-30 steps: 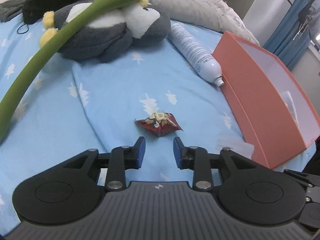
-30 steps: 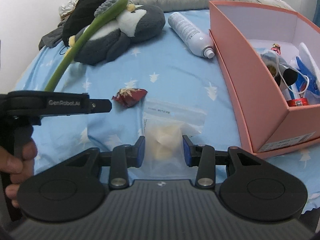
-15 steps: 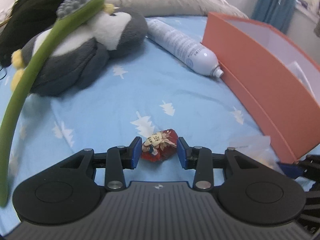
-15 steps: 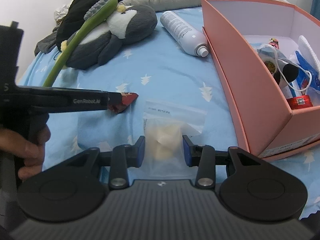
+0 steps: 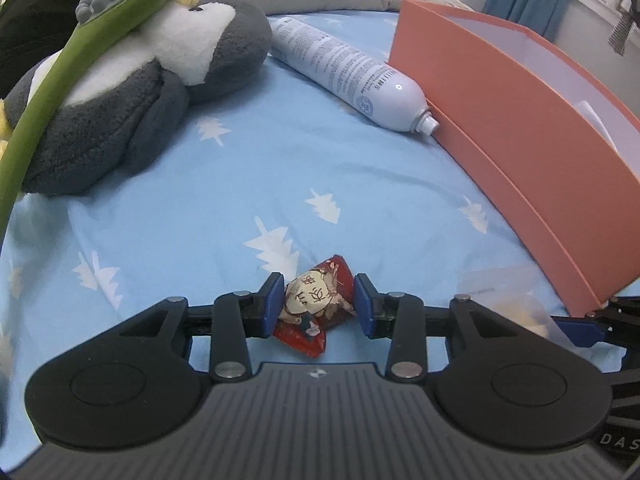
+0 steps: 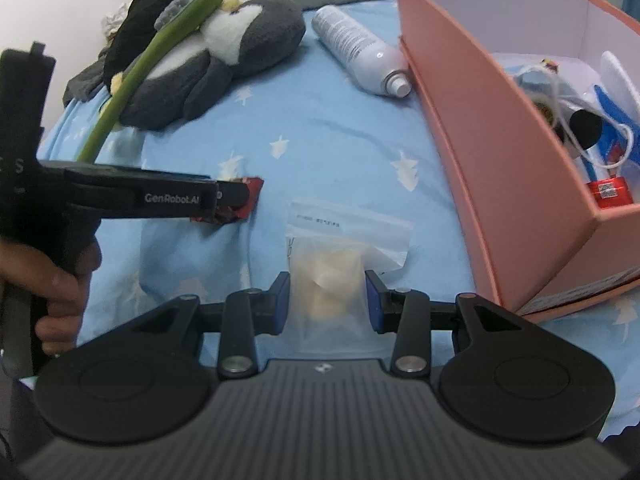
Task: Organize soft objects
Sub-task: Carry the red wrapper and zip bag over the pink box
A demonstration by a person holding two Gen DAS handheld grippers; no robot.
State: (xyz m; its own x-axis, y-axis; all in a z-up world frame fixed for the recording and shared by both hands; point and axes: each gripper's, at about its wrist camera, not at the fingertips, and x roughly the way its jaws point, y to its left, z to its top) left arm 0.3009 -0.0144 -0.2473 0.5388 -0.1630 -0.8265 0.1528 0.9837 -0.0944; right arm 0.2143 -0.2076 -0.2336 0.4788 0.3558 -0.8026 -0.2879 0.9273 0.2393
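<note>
A small red snack packet [image 5: 316, 300] lies on the blue bedsheet between the open fingers of my left gripper [image 5: 318, 305]; the pads sit close on either side of it. The packet also shows in the right wrist view [image 6: 242, 202], at the tip of the left gripper [image 6: 224, 198]. My right gripper [image 6: 326, 300] is open around a clear zip bag of pale soft pieces [image 6: 336, 276] lying flat on the sheet. A grey and white penguin plush [image 5: 132, 92] lies at the back left.
An orange box [image 6: 480, 128] with several items inside stands at the right. A white spray can [image 5: 352, 76] lies beside the box. A green long-handled massage brush [image 5: 68, 60] rests across the plush. Dark clothes and a grey blanket lie behind.
My left gripper has moved forward and down so the red packet now sits between its fingers. My right gripper has stayed around the clear bag.
</note>
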